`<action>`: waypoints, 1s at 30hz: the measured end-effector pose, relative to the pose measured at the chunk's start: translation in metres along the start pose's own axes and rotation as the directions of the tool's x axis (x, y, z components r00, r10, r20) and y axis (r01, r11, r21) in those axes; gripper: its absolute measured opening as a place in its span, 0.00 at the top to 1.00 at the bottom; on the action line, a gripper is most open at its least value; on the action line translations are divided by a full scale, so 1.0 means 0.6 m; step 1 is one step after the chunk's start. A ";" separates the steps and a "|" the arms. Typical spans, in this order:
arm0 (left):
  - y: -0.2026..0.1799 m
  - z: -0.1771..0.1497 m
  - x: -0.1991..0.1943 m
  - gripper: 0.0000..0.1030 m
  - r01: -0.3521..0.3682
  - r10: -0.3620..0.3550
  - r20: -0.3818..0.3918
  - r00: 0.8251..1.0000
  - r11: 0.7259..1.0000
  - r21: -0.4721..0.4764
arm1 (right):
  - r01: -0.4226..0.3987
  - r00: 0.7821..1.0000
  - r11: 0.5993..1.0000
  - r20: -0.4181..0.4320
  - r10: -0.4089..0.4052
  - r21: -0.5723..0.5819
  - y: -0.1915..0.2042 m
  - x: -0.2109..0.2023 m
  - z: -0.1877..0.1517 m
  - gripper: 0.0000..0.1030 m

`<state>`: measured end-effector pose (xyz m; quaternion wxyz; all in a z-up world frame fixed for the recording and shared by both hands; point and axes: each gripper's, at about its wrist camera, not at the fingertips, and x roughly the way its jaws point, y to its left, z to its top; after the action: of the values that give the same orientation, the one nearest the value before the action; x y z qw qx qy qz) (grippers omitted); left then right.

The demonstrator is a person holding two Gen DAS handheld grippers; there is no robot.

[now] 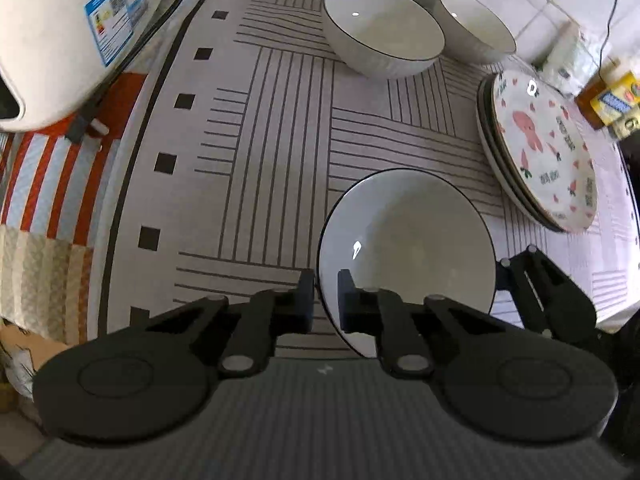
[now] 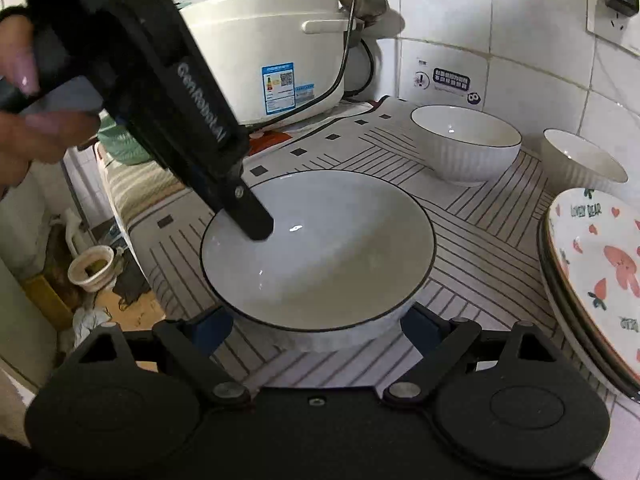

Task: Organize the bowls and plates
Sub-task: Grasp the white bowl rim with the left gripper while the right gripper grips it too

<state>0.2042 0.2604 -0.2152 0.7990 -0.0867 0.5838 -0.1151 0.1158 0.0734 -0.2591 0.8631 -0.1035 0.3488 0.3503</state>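
Observation:
A white bowl with a thin black rim [image 1: 412,236] stands on the striped mat [image 1: 260,140] near its front edge. My left gripper [image 1: 326,292] is shut on the bowl's near rim, one finger inside and one outside. In the right wrist view the same bowl [image 2: 328,248] fills the middle, and the left gripper [image 2: 240,212] reaches down onto its left rim. My right gripper [image 2: 318,326] stands wide open, its blue pads [image 2: 216,326] on either side of the bowl's lower wall. I cannot tell whether the pads touch it.
Two white ribbed bowls [image 2: 466,144] [image 2: 584,160] stand by the tiled wall at the back. A stack of plates, the top one with pink bears and hearts [image 2: 600,272], lies at the right. A white rice cooker [image 2: 260,52] with its cord stands back left. A person's hand [image 2: 20,80] holds the left gripper.

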 end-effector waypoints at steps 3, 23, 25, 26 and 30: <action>0.003 -0.001 -0.001 0.92 0.017 -0.017 -0.004 1.000 1.000 0.012 | 0.012 1.000 1.000 -0.001 -0.012 0.000 0.002 0.002 0.000 0.09; -0.006 0.104 -0.026 0.91 0.025 -0.033 0.042 0.999 0.983 0.180 | 0.141 0.989 0.990 0.034 -0.141 0.016 -0.017 0.013 0.095 0.09; -0.004 0.111 -0.003 0.91 0.023 -0.027 0.021 0.999 0.983 0.180 | 0.152 0.988 0.988 0.019 -0.153 0.037 -0.024 0.027 0.099 0.09; -0.002 0.116 0.010 0.91 0.026 -0.027 0.002 1.000 0.986 0.168 | 0.161 0.987 0.986 0.001 -0.161 0.047 -0.026 0.038 0.100 0.09; 0.000 0.117 0.034 0.91 0.045 -0.045 -0.004 0.999 0.983 0.179 | 0.227 0.973 0.974 -0.040 -0.227 -0.004 -0.023 0.070 0.095 0.09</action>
<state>0.2771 0.2547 -0.2127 0.8007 -0.0275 0.5690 -0.1852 0.1769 0.1096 -0.2464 0.8903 -0.1492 0.3521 0.2473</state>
